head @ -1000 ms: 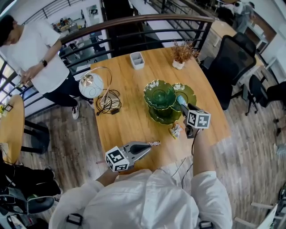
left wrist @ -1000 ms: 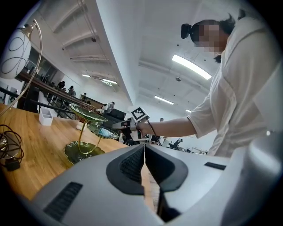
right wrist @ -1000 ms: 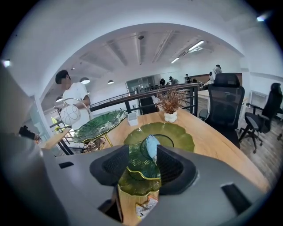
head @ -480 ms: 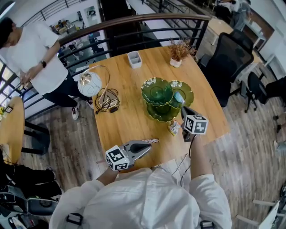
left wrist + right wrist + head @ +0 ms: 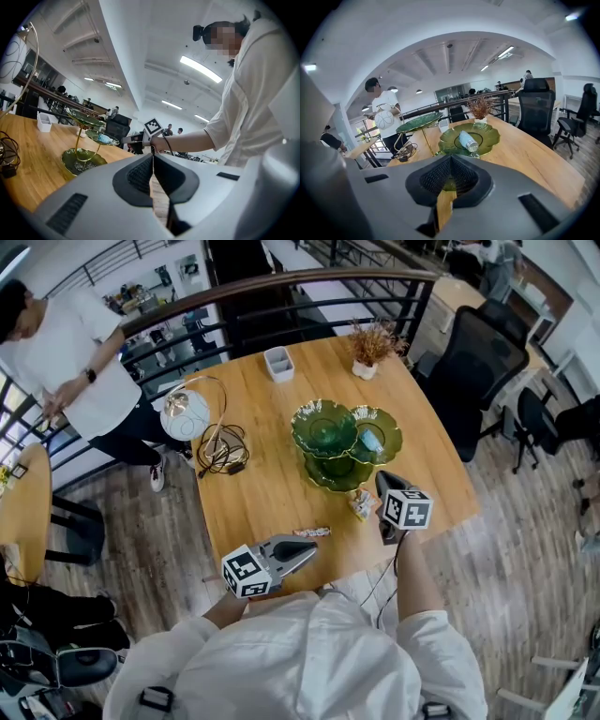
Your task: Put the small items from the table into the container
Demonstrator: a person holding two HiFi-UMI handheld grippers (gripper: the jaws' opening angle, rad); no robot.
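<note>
Head view, from above: a wooden table carries the container, a tiered green dish stand, at its middle right. The stand's right-hand dish already holds a small blue item, which the right gripper view shows lying on its side. The left gripper is held level at the near table edge, pointing right and slightly far. Its jaws are pressed together with nothing between them, as the left gripper view confirms. The right gripper hangs tilted downward just near of the stand, and its own view shows its jaws likewise closed and empty. Two small items remain on the bare wood. A long wrapped sweet lies just far of the left gripper's tips and well apart from the right gripper. Its long axis runs left to right, nearly in line with the way the left gripper points. A pale wrapped piece lies between the stand's lowest dish and the right gripper, just to that gripper's left. Judged from this layout, each item falls to the hand nearer it, and either pair of jaws must first part. The left gripper would probably also need turning, so as to close across the sweet's short width.
</note>
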